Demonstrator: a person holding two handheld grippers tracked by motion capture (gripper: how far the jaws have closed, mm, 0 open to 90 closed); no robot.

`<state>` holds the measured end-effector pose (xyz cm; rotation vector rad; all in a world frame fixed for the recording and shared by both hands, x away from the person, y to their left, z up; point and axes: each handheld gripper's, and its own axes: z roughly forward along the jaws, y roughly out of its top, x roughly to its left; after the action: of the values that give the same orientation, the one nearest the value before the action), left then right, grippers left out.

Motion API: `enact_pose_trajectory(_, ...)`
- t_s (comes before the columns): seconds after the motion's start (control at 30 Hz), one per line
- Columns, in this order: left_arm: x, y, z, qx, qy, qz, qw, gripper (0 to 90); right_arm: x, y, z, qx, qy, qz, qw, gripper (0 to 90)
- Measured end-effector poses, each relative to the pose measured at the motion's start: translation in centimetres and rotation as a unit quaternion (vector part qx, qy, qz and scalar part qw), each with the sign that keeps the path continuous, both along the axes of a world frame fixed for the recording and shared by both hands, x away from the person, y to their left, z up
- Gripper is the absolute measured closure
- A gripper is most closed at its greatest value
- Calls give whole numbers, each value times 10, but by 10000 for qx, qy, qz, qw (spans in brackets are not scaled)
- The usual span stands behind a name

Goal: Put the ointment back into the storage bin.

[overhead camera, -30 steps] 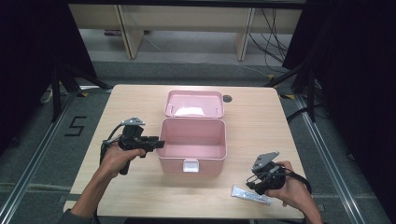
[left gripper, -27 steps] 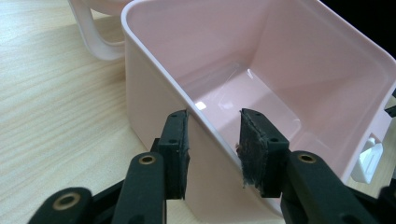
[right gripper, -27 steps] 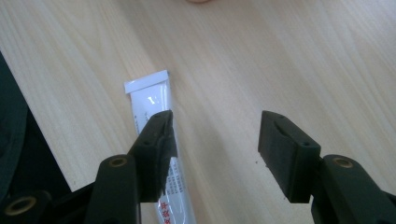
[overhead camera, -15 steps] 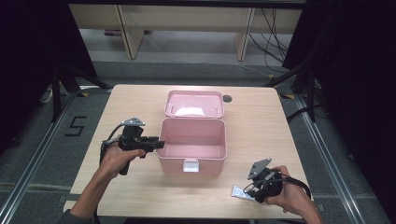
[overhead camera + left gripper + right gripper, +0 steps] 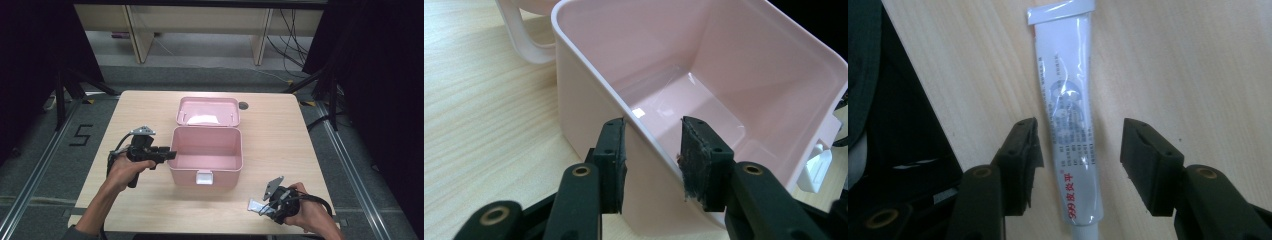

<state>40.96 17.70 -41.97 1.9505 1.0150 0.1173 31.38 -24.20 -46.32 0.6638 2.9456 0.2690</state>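
A pink plastic box (image 5: 207, 155) stands open in the middle of the wooden table (image 5: 280, 130), its lid (image 5: 207, 111) thrown back flat behind it toward the far edge and a white latch (image 5: 204, 177) hanging on its near front wall. The left gripper (image 5: 167, 154) is held level at the box's left wall; in the left gripper view its jaws straddle that wall's rim (image 5: 644, 132), one pad outside against the wall and the other inside the box and a little clear of the plastic, so the claw is partly open around the rim and not clamped on it. The box's inside is bare and glossy. Near the table's front right corner the right gripper (image 5: 264, 205) points down over a white ointment tube (image 5: 1070, 125) that lies flat on the wood, well apart from the box. In the right gripper view the tube runs lengthwise between the two black jaws, its crimped flat end away from the camera and its printed side up, with wood showing on either side of it. These jaws have just been closing, yet they stand apart from the tube and do not press it.
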Motion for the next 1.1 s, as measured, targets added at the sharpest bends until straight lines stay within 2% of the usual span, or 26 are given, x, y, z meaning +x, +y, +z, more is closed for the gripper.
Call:
enact_pose_trajectory(0.03,0,0,0,-20,23,-34,10000,621,1,0,-1,-15,-75,151,9999,509)
enact_pose_trajectory(0.33,0,0,0,-19,21,-36,10000,620,5,4,-6,-281,107,209,9993,605)
enact_pose_trajectory(0.43,0,0,0,-22,22,-36,10000,620,6,5,-7,-277,126,217,9993,610)
enact_pose_trajectory(0.47,0,0,0,-14,15,-40,10000,620,8,5,-7,-317,181,298,9989,614)
enact_pose_trajectory(0.5,0,0,0,-15,17,-41,10000,620,7,6,-8,-321,158,225,9991,619)
enact_pose_trajectory(0.83,0,0,0,-19,17,-40,10000,619,10,14,-8,-536,212,297,9979,648)
enact_pose_trajectory(0.9,1,0,0,-27,25,-41,10000,619,11,15,-9,-568,227,396,9973,651)
enact_pose_trajectory(1.0,0,0,0,-21,18,-41,10000,619,10,17,-10,-648,259,319,9970,659)
enact_pose_trajectory(1.1,1,0,0,-29,28,-39,10000,618,13,16,-9,-790,215,511,9953,676)
